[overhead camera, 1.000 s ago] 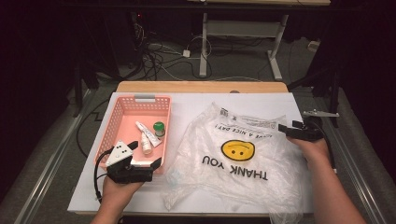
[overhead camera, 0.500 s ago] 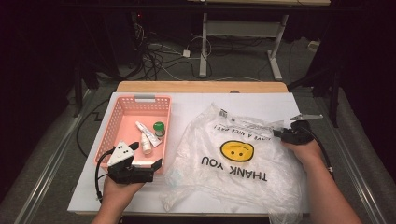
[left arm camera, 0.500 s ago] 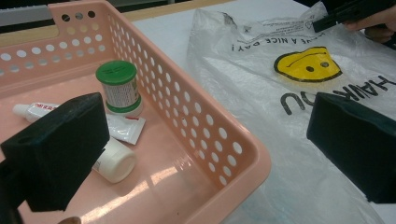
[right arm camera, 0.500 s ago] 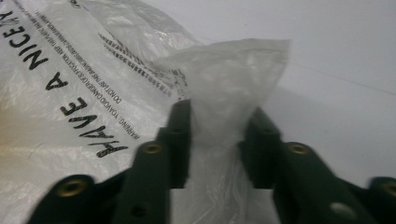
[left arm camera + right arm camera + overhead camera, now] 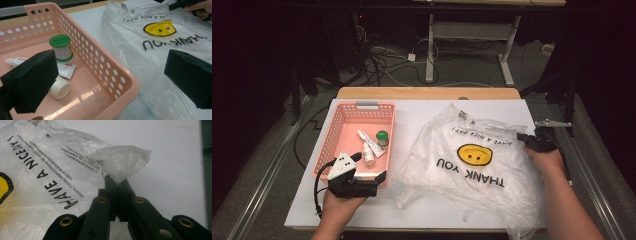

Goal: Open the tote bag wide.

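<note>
High view: I am holding my right gripper (image 5: 526, 138) at the far right edge of the plastic bag (image 5: 472, 165), which is lying spread over the right half of the table (image 5: 422, 112), its printed face up and its long axis running from the mouth near my right hand down toward the near edge. My left gripper (image 5: 374, 179) is resting at the near corner of the pink basket (image 5: 343, 131), pointing toward the bag.

Left gripper view: my jaws are standing wide apart with nothing between them; one is sitting over the basket floor near the green-capped bottle (image 5: 61, 48) and the white tube (image 5: 40, 65), the other over the bag (image 5: 160, 50). The bag is lying just beside the basket wall, to the right.

Right gripper view: my jaws have just been closing and are now pinching a fold of the bag's rim (image 5: 122, 163), the film bunching up above the tips. The right hand is the nearer one to the mouth; I judge lifting this edge is what comes next.
</note>
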Tool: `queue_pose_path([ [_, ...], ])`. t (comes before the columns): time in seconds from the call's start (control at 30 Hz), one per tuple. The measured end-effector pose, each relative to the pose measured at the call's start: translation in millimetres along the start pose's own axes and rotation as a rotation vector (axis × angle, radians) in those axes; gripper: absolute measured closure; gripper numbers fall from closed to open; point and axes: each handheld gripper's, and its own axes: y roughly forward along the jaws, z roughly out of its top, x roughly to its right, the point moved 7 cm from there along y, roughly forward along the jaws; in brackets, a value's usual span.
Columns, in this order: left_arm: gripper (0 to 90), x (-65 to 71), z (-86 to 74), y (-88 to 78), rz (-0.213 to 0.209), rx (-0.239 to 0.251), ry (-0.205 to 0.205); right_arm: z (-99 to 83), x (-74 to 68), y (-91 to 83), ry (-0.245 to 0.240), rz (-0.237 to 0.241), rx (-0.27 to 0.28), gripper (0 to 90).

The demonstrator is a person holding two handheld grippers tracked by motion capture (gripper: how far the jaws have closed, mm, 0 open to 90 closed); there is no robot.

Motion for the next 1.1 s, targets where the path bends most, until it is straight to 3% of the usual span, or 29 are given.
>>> queue_pose_path([
  [0.03, 0.0, -0.5, 0.0, 0.3, 0.0, 0.0, -0.003, 2.5, 11.1, -1.2, 0.028, -0.029, 0.02, 90.0],
  [0.2, 0.0, -2.2, -0.7, 1.1, -0.004, -0.004, -0.007, 7.0, 36.2, -2.4, 0.095, -0.101, 0.051, 90.0],
  [0.37, 0.0, -3.1, -0.6, 0.6, 0.006, -0.009, 0.001, 9.6, 52.1, -8.2, 0.136, -0.165, 0.078, 90.0],
  [0.6, 0.0, -5.3, -1.7, 0.6, 0.003, -0.021, -0.018, 1.4, 38.0, -12.6, 0.14, -0.176, 0.06, 90.0],
  [0.8, 0.0, -3.6, -1.4, 1.0, -0.035, -0.008, -0.013, -14.7, 16.3, -18.6, 0.1, -0.162, 0.044, 88.9],
  [0.97, 0.0, -4.3, -2.3, 2.1, -0.041, -0.012, -0.004, -23.5, 6.9, -27.8, 0.089, -0.1, 0.024, 69.8],
  [1.03, 0.0, -5.0, -2.9, 2.1, -0.043, -0.01, -0.004, -21.5, 6.8, -37.6, 0.071, -0.095, 0.038, 60.3],
  [1.1, 0.0, -5.3, -3.2, 2.2, -0.044, -0.011, -0.004, -18.8, 5.2, -49.9, 0.091, -0.091, 0.067, 53.7],
])
